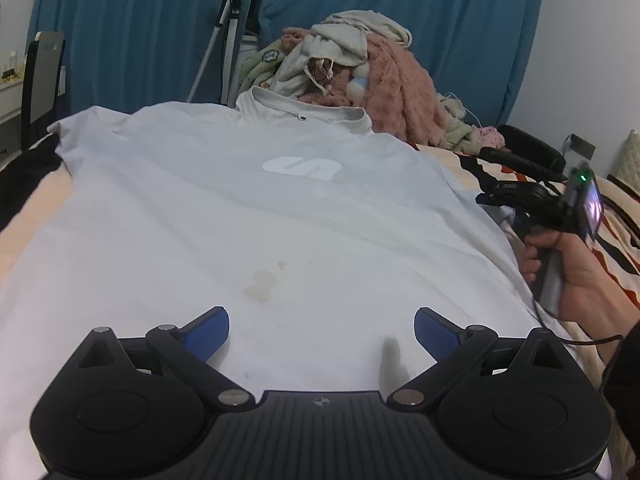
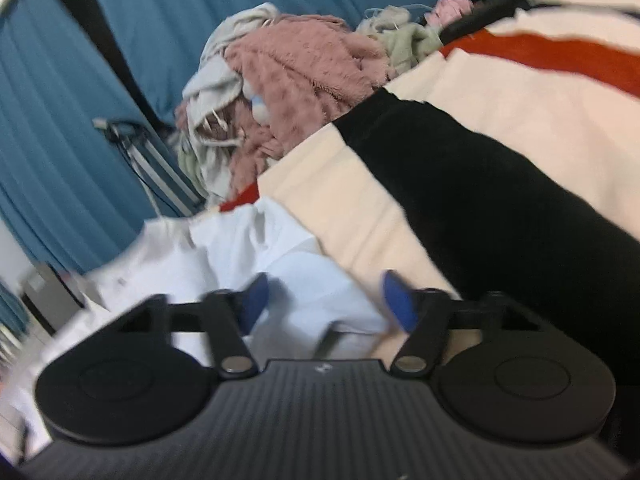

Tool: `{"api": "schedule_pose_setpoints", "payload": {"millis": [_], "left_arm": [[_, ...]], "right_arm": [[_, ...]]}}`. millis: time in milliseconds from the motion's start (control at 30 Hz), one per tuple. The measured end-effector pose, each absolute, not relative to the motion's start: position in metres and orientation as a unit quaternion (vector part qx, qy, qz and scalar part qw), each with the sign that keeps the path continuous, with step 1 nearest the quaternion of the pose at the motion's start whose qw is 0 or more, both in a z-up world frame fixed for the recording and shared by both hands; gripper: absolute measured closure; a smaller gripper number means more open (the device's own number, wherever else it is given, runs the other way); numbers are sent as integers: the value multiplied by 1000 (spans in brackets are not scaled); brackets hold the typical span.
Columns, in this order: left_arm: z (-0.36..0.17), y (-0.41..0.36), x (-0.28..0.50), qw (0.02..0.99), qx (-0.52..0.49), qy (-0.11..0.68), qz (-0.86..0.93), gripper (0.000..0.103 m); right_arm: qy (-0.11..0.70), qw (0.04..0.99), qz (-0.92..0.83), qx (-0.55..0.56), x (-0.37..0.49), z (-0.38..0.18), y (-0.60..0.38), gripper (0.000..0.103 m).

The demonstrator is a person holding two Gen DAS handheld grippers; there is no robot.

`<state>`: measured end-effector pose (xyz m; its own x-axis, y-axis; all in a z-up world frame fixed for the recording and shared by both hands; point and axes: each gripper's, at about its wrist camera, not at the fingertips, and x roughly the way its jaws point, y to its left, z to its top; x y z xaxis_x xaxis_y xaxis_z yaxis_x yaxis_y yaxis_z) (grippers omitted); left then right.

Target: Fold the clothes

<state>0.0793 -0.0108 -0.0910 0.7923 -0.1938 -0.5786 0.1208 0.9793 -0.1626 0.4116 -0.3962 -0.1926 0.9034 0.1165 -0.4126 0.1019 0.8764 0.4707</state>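
Shirt spread flat on the bed, both our grippers spread wide and holding nothing.

We see the white T-shirt (image 1: 280, 216) lying face up on the striped blanket (image 1: 612, 216), collar toward the blue curtains (image 1: 132, 32), with a pale logo on the chest and a yellowish stain (image 1: 262, 286) near the hem. Our left gripper (image 1: 322, 330) hovers over the hem, its blue pads (image 1: 208, 330) wide apart. Our right gripper (image 2: 324, 304) sits at the shirt's right edge, above a crumpled sleeve (image 2: 288, 276) and the blanket's cream and black bands, fingers also wide; that view is blurred. From the left view, our right hand (image 1: 576, 276) grips its handle beside the shirt. A pile of pink and beige clothes (image 1: 360, 72) sits beyond the collar.
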Motion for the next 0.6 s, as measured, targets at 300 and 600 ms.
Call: {"api": "schedule_pose_setpoints", "payload": {"millis": [300, 600], "left_arm": [[-94, -6, 91, 945, -83, 303, -89, 3], [-86, -12, 86, 951, -79, 274, -120, 3]], "right_arm": [[121, 987, 92, -60, 398, -144, -261, 94], [142, 966, 216, 1, 397, -151, -240, 86]]}}
